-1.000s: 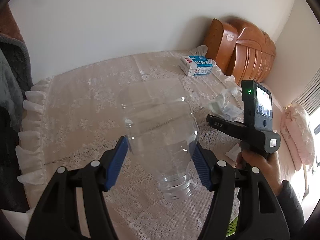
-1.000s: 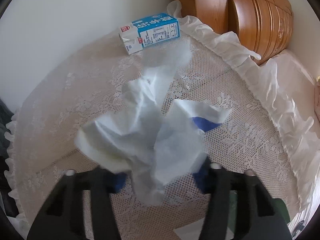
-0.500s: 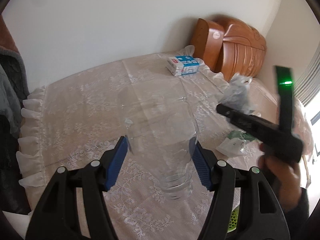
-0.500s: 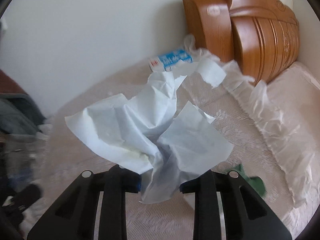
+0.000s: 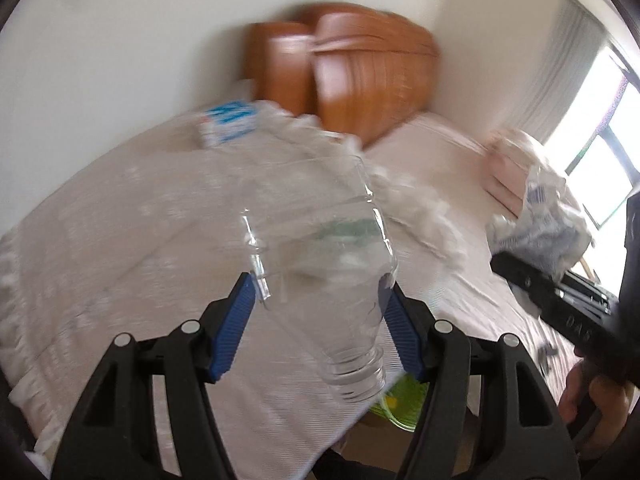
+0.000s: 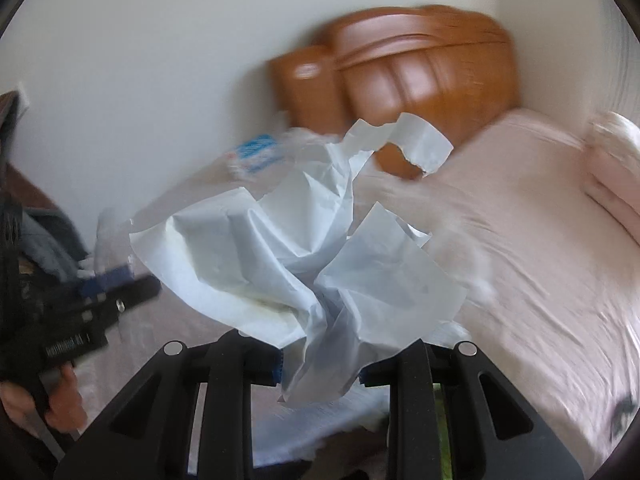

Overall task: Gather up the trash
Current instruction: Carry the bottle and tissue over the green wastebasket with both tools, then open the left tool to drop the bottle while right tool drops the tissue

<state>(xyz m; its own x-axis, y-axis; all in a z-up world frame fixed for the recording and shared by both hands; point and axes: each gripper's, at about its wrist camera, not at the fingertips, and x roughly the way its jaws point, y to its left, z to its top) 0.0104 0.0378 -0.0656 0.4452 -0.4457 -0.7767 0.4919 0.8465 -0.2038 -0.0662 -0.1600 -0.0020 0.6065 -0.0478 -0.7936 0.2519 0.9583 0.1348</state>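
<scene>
Trash lifted in both grippers, probably for binning.
Left gripper (image 5: 320, 316) grasps the bottle (image 5: 320, 256); right gripper (image 6: 320, 372) clamps crumpled paper (image 6: 304, 264).

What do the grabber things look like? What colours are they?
Each grabber is a black plastic frame with triangle-shaped cut-outs and small silver round bolts. The left gripper has ridged blue pads lining its two fingers. The right gripper looks the same, with only slivers of blue showing. No cables or sleeves show.

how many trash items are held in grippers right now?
2. A clear plastic bottle is clamped in the left gripper; crumpled white paper is in the right gripper. A blue-and-white carton lies on the table, not held.
</scene>
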